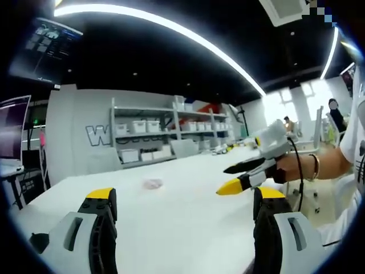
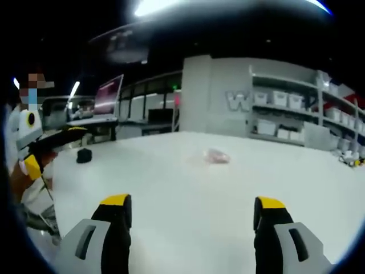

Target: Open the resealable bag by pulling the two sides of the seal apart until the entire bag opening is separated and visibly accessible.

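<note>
A small clear resealable bag [image 1: 153,183] with pinkish contents lies flat on the white table [image 1: 171,217], far out past my left gripper [image 1: 185,200], whose jaws stand wide open with nothing between them. In the right gripper view the same bag [image 2: 217,156] rests mid-table, well beyond my right gripper [image 2: 193,206], which is open and empty too. In the left gripper view the right gripper [image 1: 235,177] comes in from the right, held in a person's hand [image 1: 296,168], jaws parted. In the right gripper view the left gripper [image 2: 43,154] shows at the left edge.
A small black object [image 2: 84,155] sits on the table's left part. Shelves with white bins [image 1: 148,134] line the back wall. A monitor [image 2: 108,96] stands on a desk beyond the table. A person [image 1: 333,111] stands far right.
</note>
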`<state>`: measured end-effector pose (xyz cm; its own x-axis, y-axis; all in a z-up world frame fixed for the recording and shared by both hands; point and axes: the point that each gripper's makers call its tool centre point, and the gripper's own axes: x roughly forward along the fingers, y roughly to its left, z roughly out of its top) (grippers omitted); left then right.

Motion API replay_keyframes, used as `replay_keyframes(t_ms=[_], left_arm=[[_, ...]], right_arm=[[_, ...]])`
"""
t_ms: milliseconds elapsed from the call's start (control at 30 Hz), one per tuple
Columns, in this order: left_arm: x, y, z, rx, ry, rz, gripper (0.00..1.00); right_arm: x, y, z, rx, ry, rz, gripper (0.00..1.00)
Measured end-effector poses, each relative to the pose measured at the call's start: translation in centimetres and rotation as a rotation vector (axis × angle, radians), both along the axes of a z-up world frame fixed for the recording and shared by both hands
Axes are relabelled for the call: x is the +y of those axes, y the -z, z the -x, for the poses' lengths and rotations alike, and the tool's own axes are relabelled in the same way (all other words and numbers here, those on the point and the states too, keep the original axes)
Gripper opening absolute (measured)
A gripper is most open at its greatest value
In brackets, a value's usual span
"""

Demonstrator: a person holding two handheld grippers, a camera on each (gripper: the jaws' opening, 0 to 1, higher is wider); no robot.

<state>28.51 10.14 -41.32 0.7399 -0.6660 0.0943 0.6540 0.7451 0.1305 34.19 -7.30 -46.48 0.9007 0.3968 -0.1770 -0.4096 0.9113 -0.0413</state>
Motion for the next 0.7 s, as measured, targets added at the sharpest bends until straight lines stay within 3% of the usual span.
replay_keyframes(t_ms=[700], left_arm=[[1.6,0.7,-1.5,0.011,-0.058,0.033,0.99]], right_arm=[[-0.5,-0.3,1.4,-0.023,0.013,-0.036,0.89]])
